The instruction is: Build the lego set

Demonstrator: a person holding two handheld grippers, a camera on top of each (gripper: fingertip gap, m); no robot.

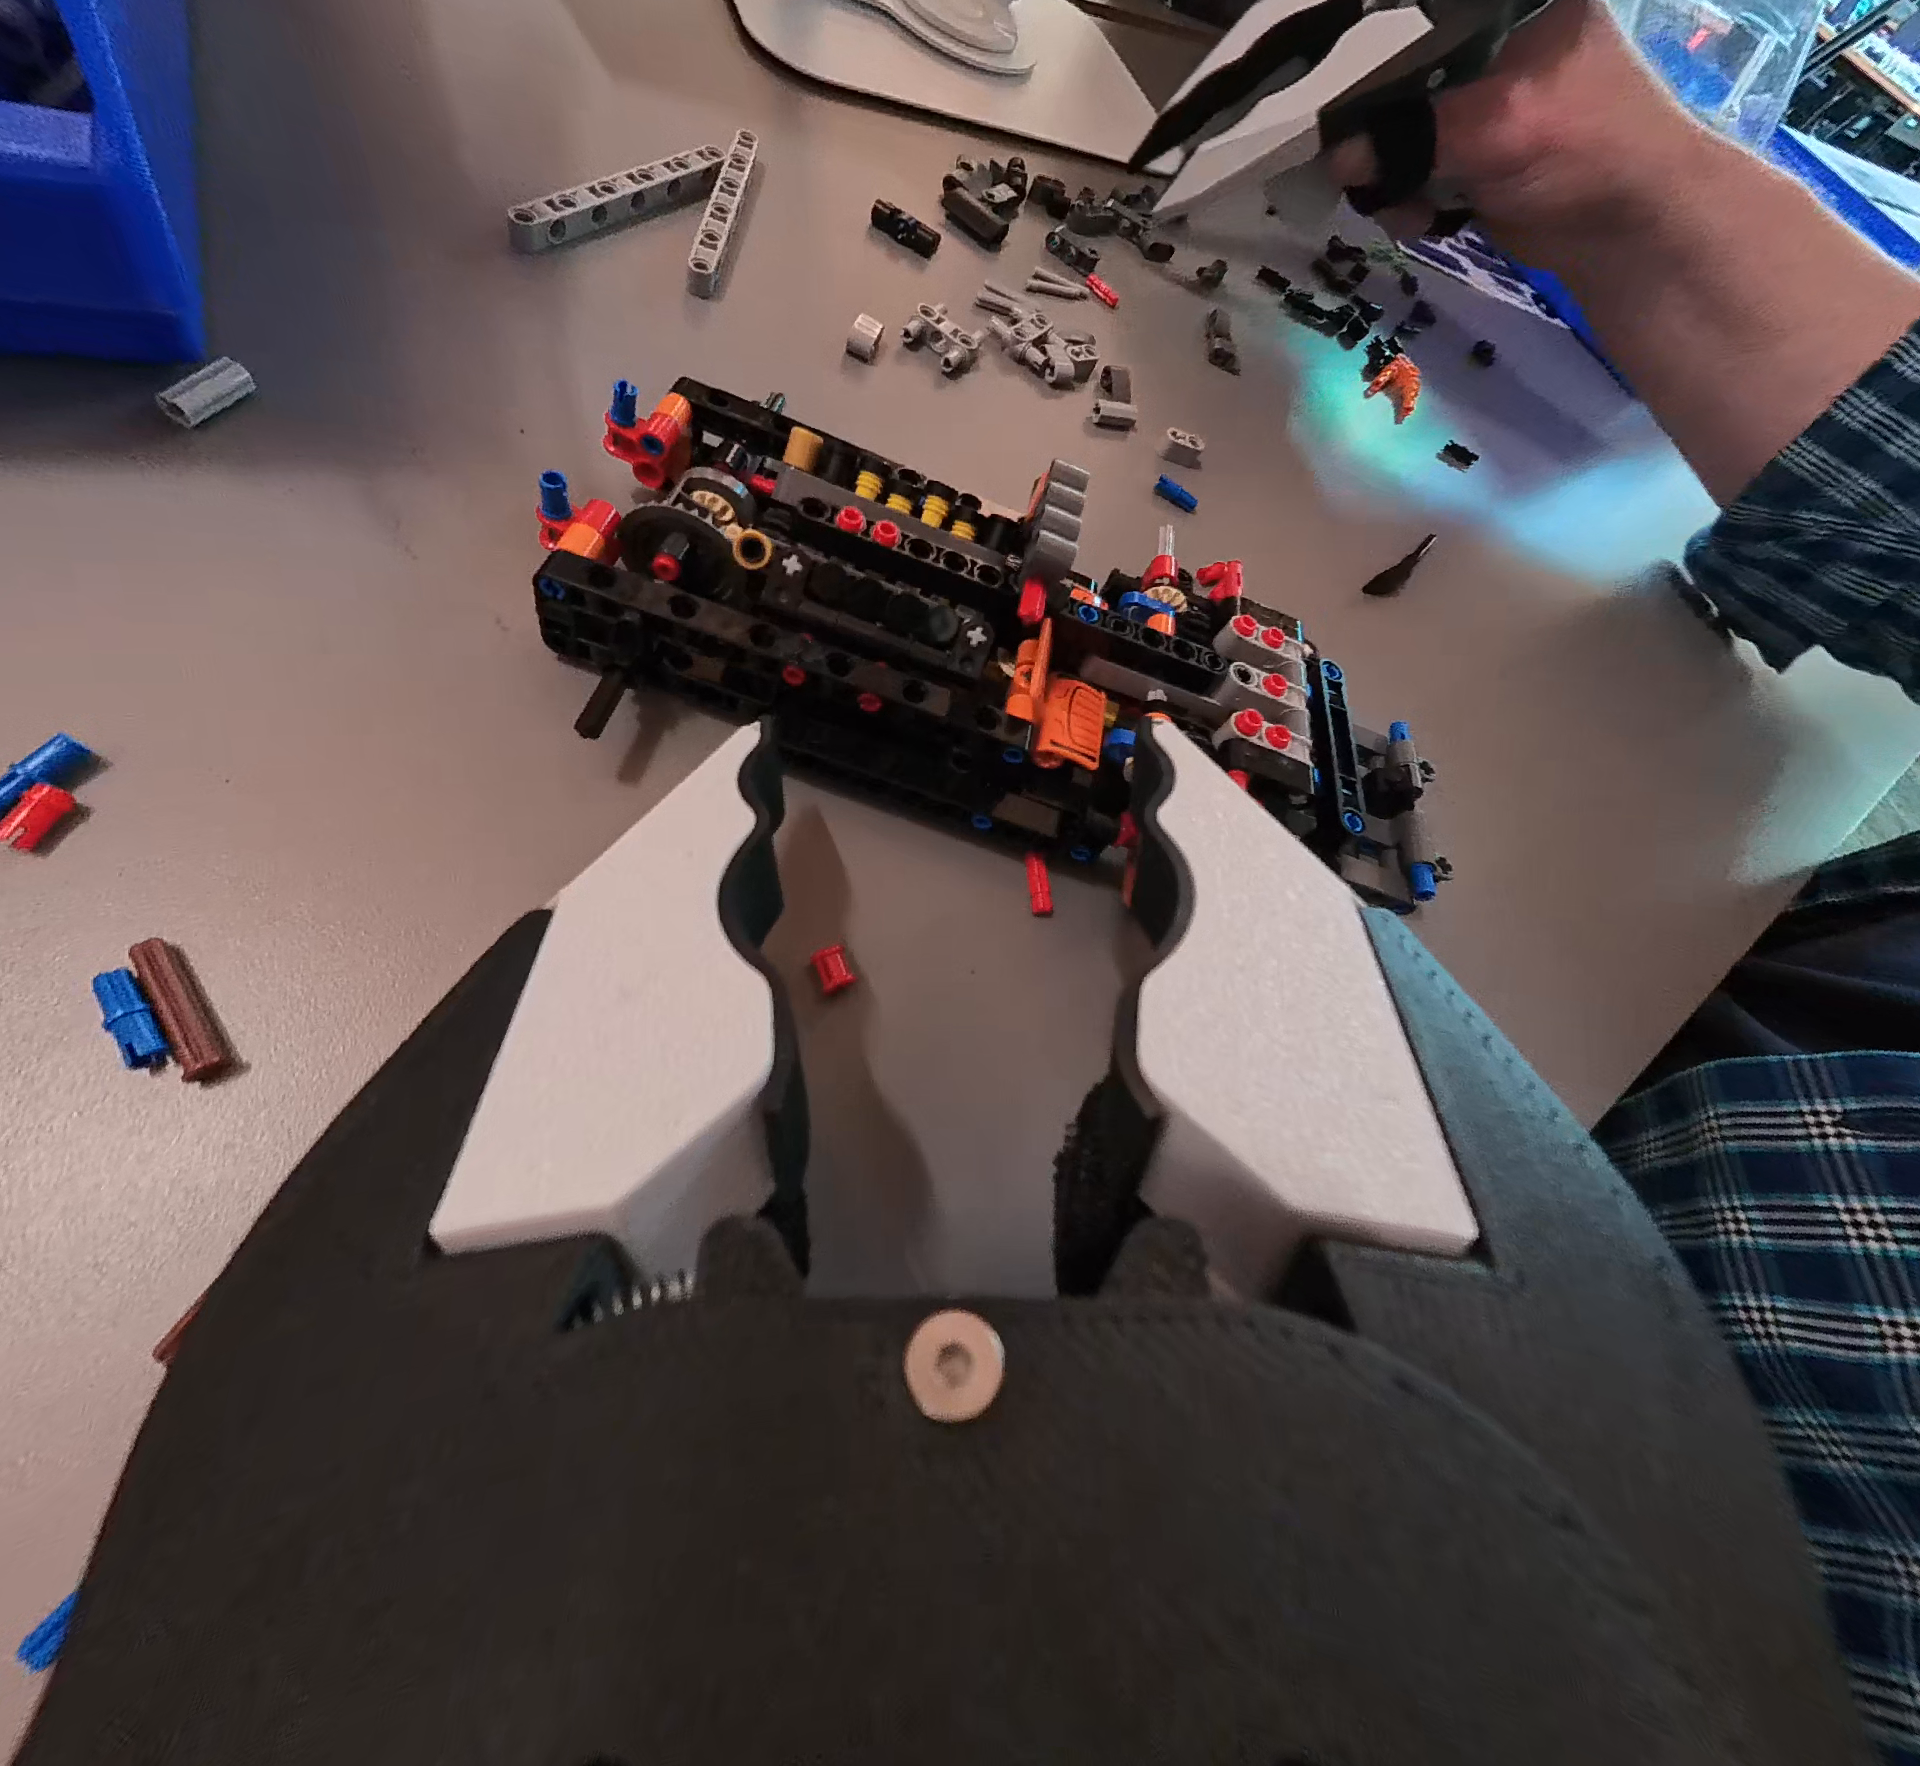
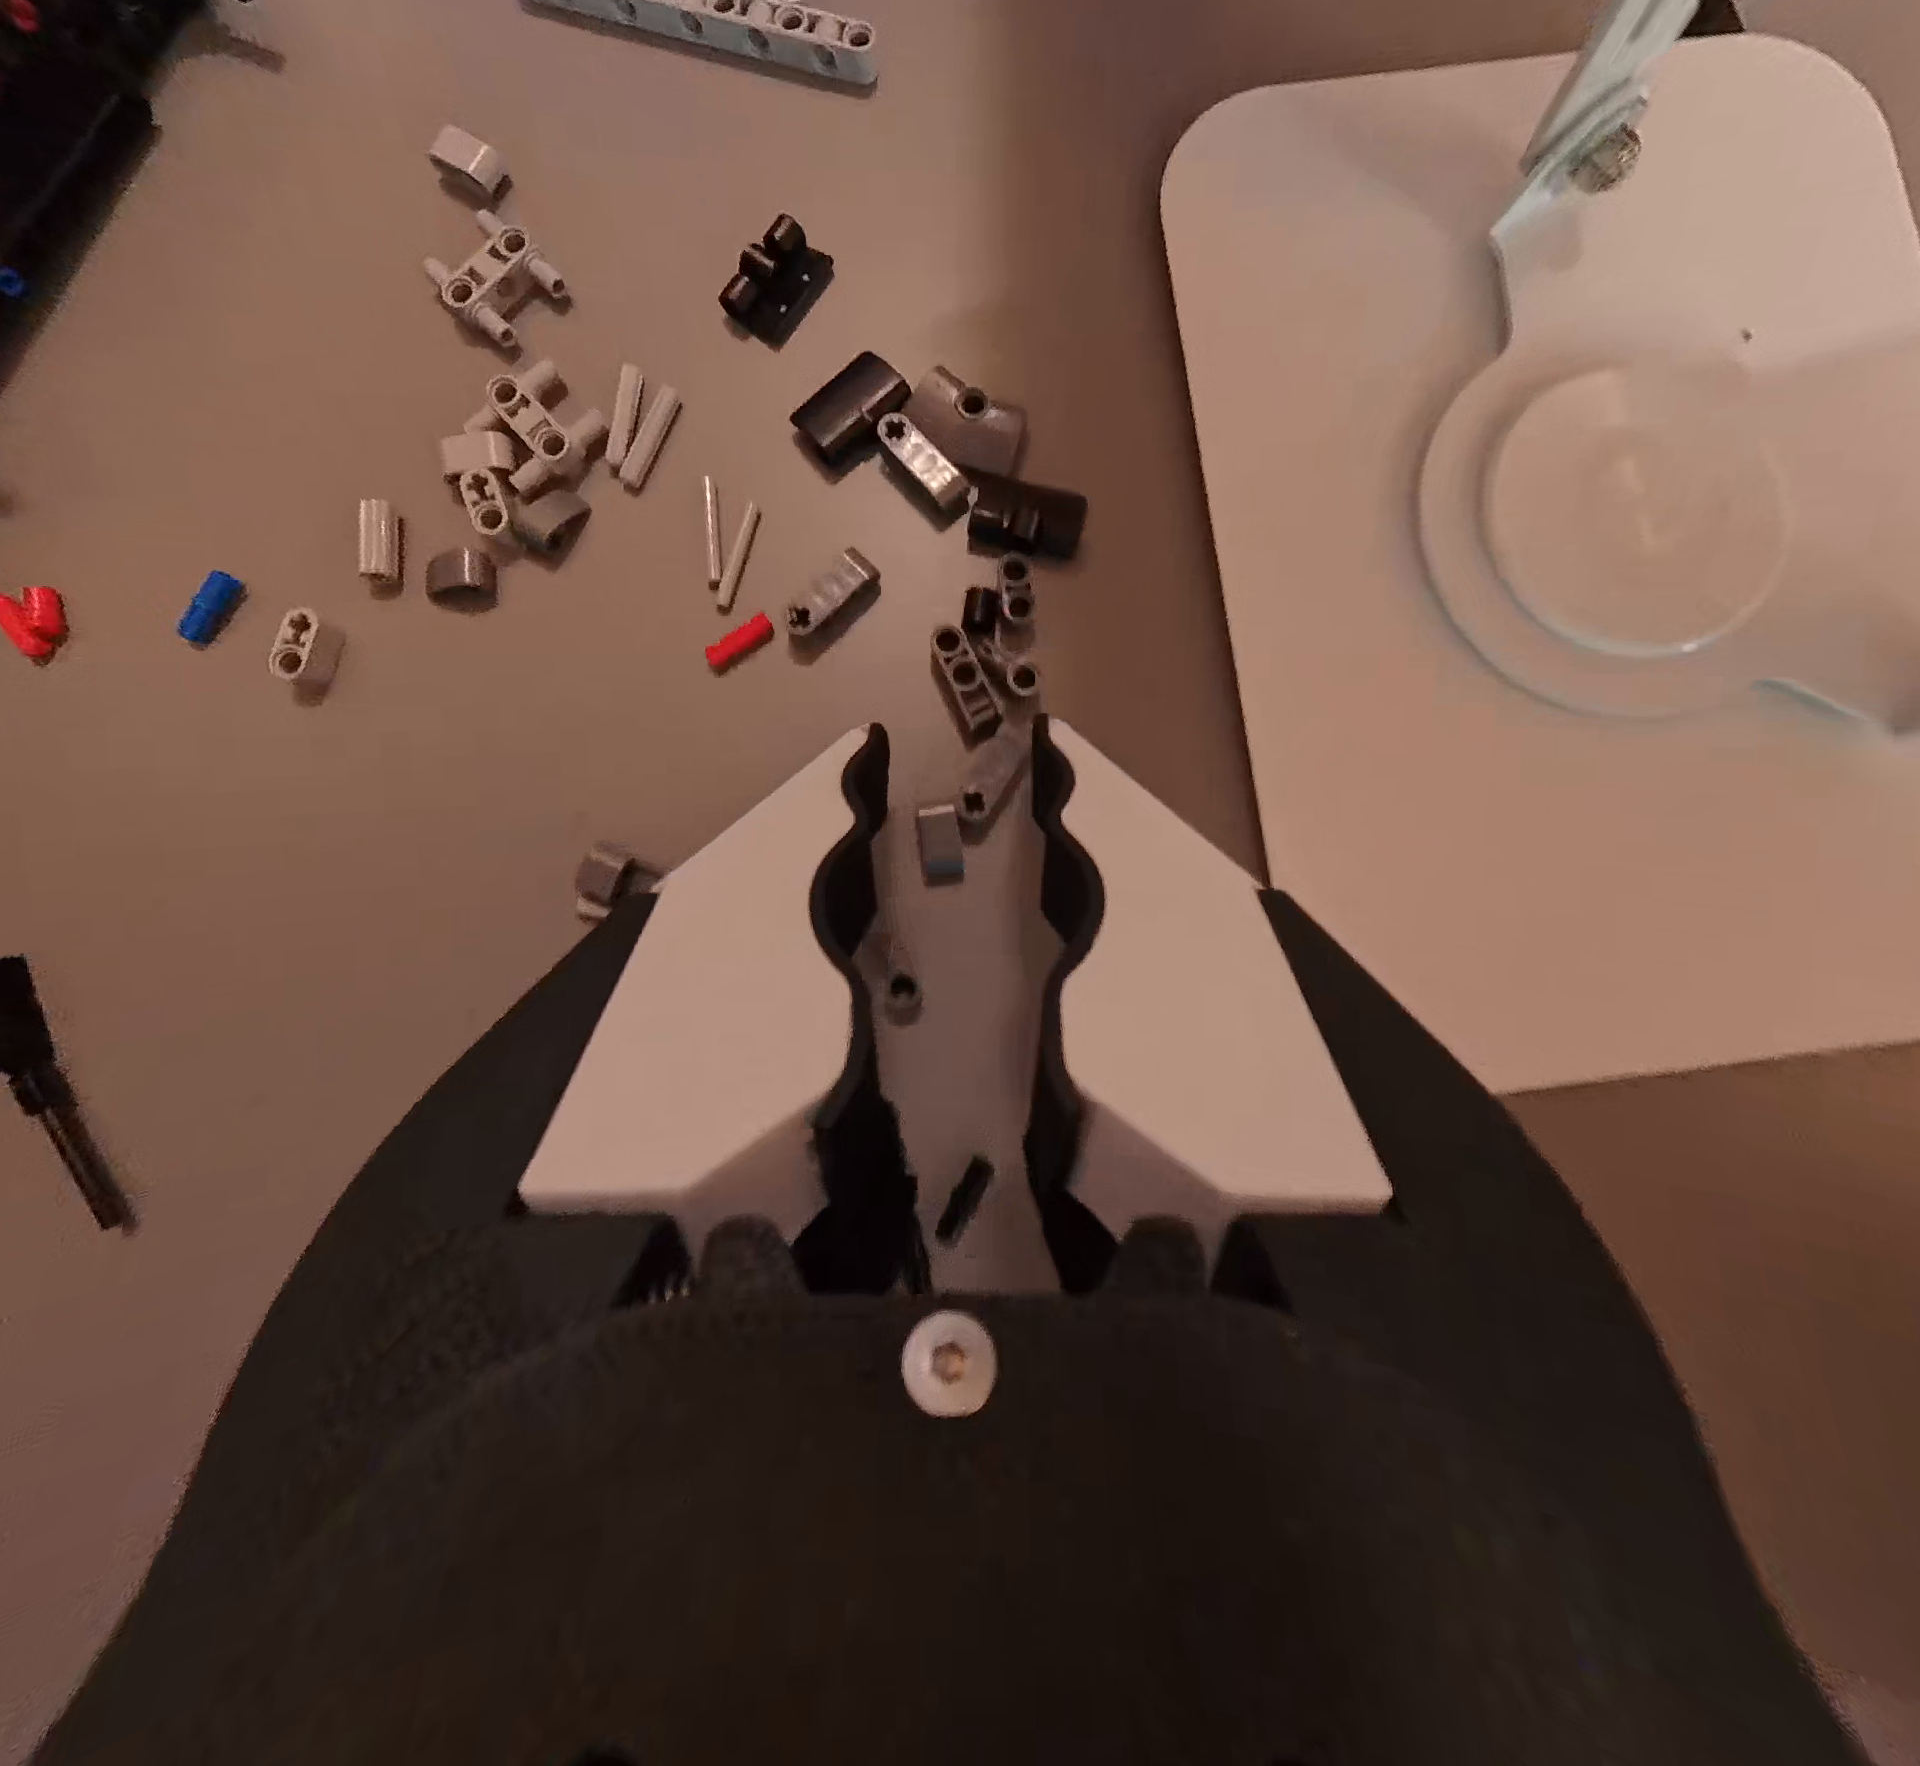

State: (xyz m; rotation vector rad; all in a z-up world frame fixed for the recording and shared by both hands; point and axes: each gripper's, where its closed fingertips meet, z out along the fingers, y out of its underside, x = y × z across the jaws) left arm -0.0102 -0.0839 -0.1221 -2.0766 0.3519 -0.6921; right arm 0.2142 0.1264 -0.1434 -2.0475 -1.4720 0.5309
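Over the dark loose pieces point(image 2: 977, 667) your right gripper point(image 2: 961, 729) hangs parted, choosing; your left gripper point(image 1: 951, 740) gapes, empty, beside the chassis point(image 1: 935, 636).

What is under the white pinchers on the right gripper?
Between the right gripper's open jaws lie small grey lego pieces on the table. A black pin lies farther back. Whatever sits beneath the white fingers themselves is covered.

We see a matt grey table point(image 1: 312, 573) under glossy plastic lego parts point(image 2: 530, 469). Our left gripper point(image 1: 951, 740) has smooth matt white fingers point(image 1: 634, 1020) on a rough, grainy black body. The stand base point(image 2: 1455, 833) looks smooth white; the sleeve point(image 1: 1829, 511) is plaid cloth.
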